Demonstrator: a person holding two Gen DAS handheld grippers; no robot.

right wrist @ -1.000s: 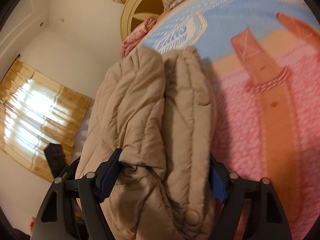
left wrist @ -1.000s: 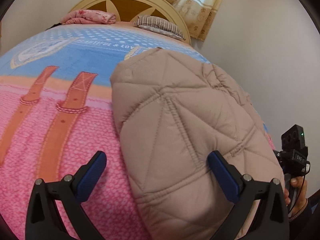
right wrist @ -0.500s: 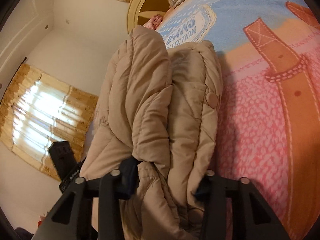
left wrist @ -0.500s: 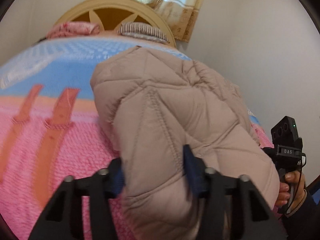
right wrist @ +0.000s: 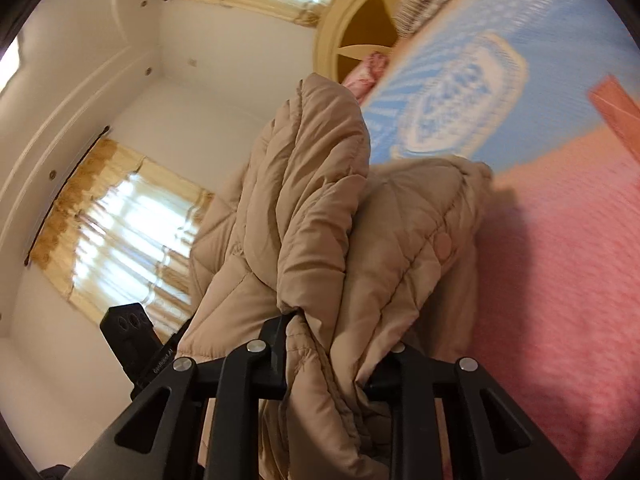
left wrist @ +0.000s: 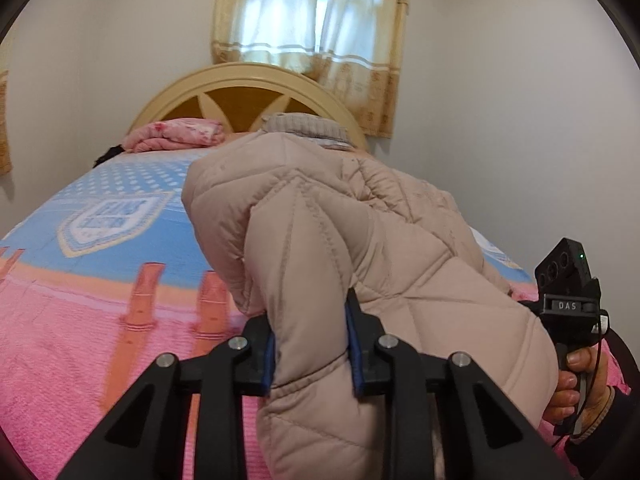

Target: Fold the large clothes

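The beige quilted jacket [left wrist: 360,264] runs straight ahead of both tongs toward the headboard [left wrist: 240,92], its near hem bunched between them and the far end resting on the bed cover [left wrist: 80,340]. The left gripper [left wrist: 310,344] and the right gripper [right wrist: 328,356] have just been closing, and each now pinches a thick fold of that hem. Neither hand is nearer; they hold it side by side.

Ahead of my left gripper I note a pink-and-blue bedspread [left wrist: 100,320], a folded pink blanket [left wrist: 176,138] at the arched headboard [left wrist: 240,88], and a curtained window [left wrist: 312,20] beyond.
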